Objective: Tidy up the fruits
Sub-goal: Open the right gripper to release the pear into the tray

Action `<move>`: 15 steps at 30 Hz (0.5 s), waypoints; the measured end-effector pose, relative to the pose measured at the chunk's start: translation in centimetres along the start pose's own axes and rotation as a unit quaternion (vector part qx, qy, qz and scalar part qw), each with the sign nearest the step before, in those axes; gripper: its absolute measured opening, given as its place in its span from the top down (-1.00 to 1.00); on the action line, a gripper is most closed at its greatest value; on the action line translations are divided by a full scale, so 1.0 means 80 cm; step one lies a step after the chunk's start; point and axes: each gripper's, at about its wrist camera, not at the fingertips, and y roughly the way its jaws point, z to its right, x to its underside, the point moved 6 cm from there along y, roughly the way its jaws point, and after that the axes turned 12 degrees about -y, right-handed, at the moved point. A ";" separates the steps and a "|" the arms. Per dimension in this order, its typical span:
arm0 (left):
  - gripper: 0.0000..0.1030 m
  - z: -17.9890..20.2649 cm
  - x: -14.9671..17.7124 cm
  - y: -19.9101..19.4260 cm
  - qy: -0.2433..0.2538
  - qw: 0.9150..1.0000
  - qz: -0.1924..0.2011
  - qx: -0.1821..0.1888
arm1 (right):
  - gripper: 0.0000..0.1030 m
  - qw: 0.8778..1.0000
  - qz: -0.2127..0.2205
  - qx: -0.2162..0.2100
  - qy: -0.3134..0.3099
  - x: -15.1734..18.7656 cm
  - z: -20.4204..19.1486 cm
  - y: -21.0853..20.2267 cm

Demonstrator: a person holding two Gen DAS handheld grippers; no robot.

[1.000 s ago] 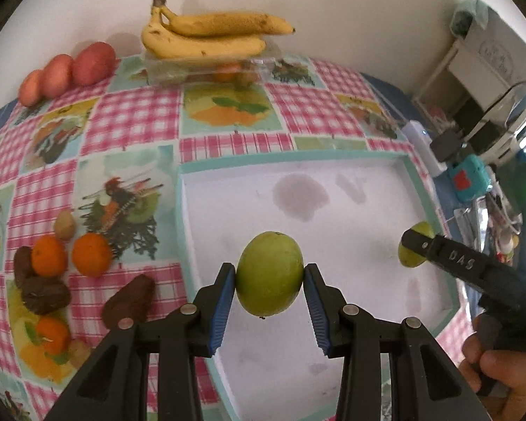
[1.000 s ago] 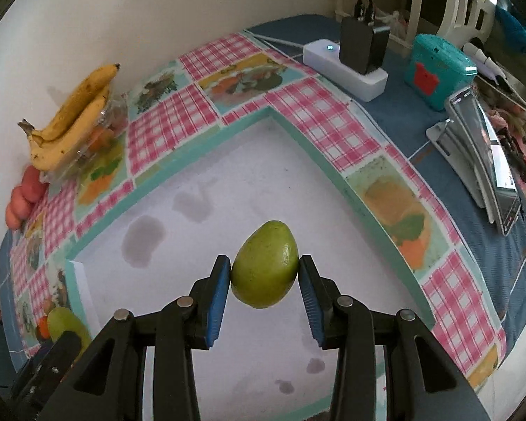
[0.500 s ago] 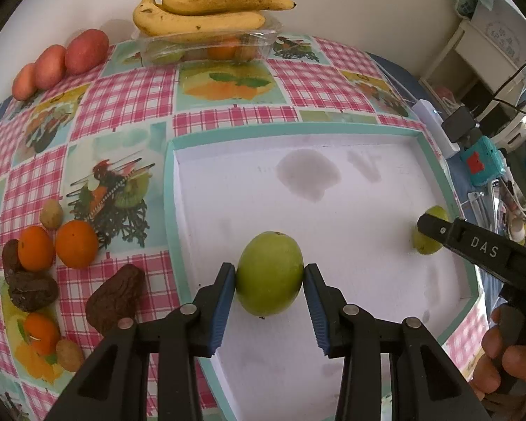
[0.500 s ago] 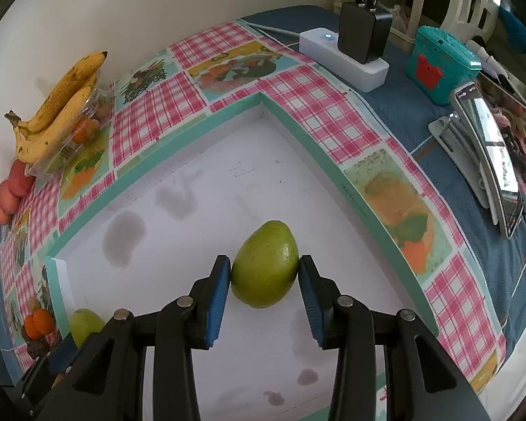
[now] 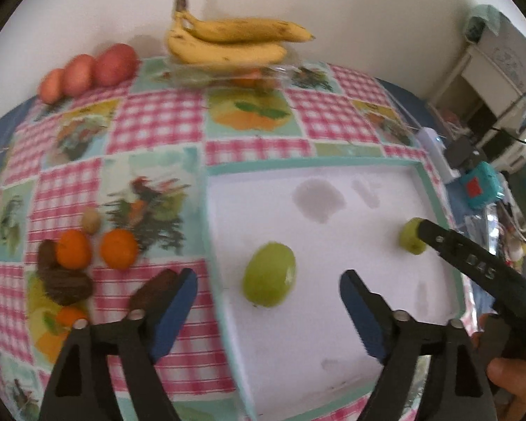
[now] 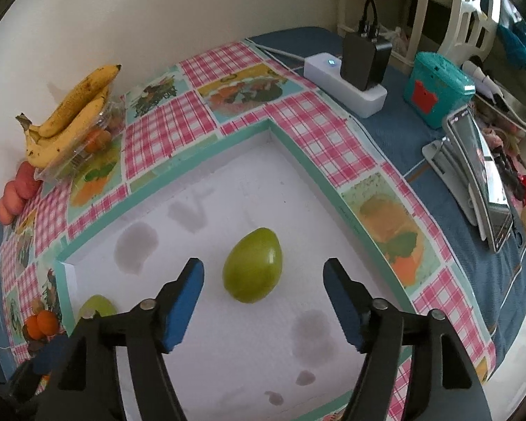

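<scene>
Two green mangoes lie on the white floor of a shallow tray (image 6: pixel 298 161) with a teal rim. The first green mango (image 5: pixel 269 273) is smooth, oval and glossy, with a pale highlight on its right flank; it rests near the tray's left edge. The second green mango (image 6: pixel 252 265) is egg-shaped, pointed at its far end, and rests near the tray's centre-right.

The left gripper (image 5: pixel 268 312) has just been opening. Its jaws stand wide, the blue pads clear of the first mango, which lies between and beyond them on the tray floor. The right gripper (image 6: pixel 263 301) has likewise just been opening. Its jaws stand wide, with the second mango lying free between them.

The tray sits on a bench covered by a pink-check cloth (image 5: pixel 150 129) with fruit prints. On the cloth to the left lie oranges (image 5: pixel 118 248) and dark brown fruits (image 5: pixel 65 282). At the far edge, bananas (image 5: pixel 228 42) rest on a clear plastic box, with three reddish fruits (image 5: pixel 87 70) to their left.

The left wrist view is motion-blurred. The contents of the clear box are hard to make out. In the left wrist view the right gripper's finger covers part of the second mango. A hand (image 5: pixel 508 379) is cut off at the lower right.
</scene>
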 end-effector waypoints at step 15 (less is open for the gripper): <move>-1.00 -0.100 -0.049 -0.089 -0.051 0.985 0.138 -0.087 | -0.72 0.997 0.060 -0.010 -0.043 -0.005 -0.032 -0.043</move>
